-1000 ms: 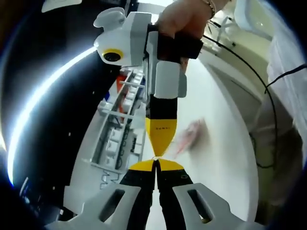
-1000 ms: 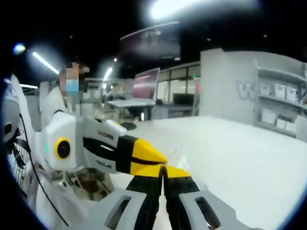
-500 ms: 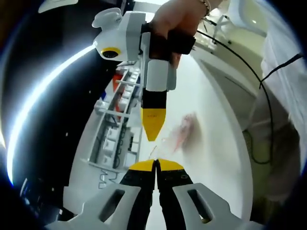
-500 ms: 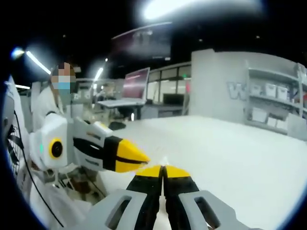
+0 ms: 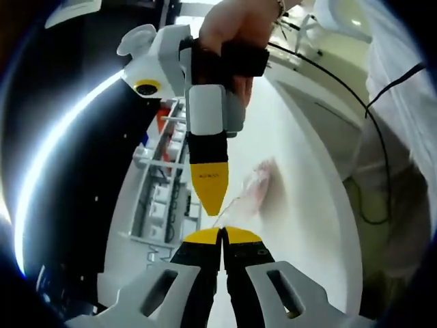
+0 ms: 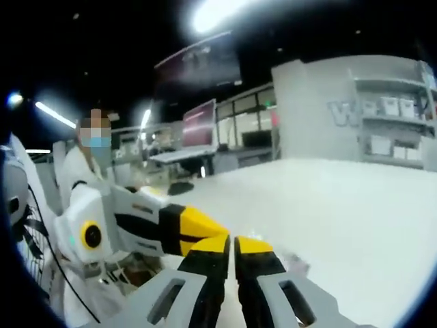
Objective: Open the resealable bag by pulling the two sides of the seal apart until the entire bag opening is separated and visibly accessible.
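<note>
Resealable bag: on white bench, beside shelving rack. Left tongs closed, empty; right tongs closed, partly blocking the bag.

Open-plan lab, monitors, shelving

White table, shelving w/ boxes, black cable, monitor

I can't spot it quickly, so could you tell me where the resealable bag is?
In the left gripper view, the bag lies on the white table, right of the right tongs.
</note>
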Motion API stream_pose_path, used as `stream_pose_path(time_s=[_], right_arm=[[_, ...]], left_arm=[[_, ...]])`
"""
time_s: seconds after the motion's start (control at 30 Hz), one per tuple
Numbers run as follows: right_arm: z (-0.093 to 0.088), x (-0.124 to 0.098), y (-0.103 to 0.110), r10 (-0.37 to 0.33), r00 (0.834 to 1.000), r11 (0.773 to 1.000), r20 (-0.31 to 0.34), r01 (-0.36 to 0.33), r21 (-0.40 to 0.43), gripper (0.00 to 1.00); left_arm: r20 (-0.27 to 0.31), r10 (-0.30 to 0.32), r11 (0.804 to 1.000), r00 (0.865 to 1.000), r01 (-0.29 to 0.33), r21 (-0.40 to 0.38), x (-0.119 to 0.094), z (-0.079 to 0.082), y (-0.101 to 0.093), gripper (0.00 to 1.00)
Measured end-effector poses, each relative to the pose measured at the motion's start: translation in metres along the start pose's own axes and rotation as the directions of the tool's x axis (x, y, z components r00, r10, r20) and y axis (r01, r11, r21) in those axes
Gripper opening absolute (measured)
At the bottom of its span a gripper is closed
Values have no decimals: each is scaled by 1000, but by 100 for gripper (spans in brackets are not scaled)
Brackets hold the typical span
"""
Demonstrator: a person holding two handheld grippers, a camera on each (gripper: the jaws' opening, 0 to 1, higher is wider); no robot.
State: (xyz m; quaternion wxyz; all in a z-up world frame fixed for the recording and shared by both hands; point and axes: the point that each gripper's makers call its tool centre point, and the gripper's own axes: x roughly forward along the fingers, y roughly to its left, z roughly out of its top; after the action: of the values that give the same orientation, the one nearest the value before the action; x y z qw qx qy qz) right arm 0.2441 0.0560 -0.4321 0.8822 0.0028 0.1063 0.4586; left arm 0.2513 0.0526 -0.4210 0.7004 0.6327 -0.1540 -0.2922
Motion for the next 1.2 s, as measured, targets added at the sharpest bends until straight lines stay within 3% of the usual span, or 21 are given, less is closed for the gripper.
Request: stream_pose_path(time_s=[0.37, 0.43, 0.57, 0.7, 0.87, 0.93, 1.03, 1.2], right_arm=[[-8, 4, 4, 41, 999, 998, -34, -39, 55, 0], [-8, 4, 4, 36, 999, 999, -38, -35, 36, 0], [-5, 0, -5, -53, 998, 993, -41, 48, -107, 0], [3, -7, -16, -133, 991, 975, -13, 129, -181, 0], [6, -13, -24, -174, 985, 971, 13, 173, -163, 0], [-4, -12, -20, -132, 991, 986, -30, 128, -104, 0], [-5, -6, -9, -45, 999, 999, -25, 45, -5, 0], [10, -5, -5, -36, 999, 998, -24, 35, -54, 5]], left_arm=[[15, 4, 998, 1000, -5, 65, 1, 5, 4, 0], [16, 0, 998, 1000, -1, 64, 1, 4, 5, 0], [10, -1, 998, 1000, 1, 64, 0, 3, 5, 0], [1, -7, 998, 1000, 7, 65, -1, 0, 3, 0], [-1, -10, 998, 1000, 10, 64, -1, 2, 1, 0], [0, -8, 998, 1000, 8, 67, -1, 3, 2, 0], [1, -6, 995, 1000, 6, 97, 4, 5, 7, 0], [10, -3, 992, 1000, 2, 123, 1, 7, 9, 0]])
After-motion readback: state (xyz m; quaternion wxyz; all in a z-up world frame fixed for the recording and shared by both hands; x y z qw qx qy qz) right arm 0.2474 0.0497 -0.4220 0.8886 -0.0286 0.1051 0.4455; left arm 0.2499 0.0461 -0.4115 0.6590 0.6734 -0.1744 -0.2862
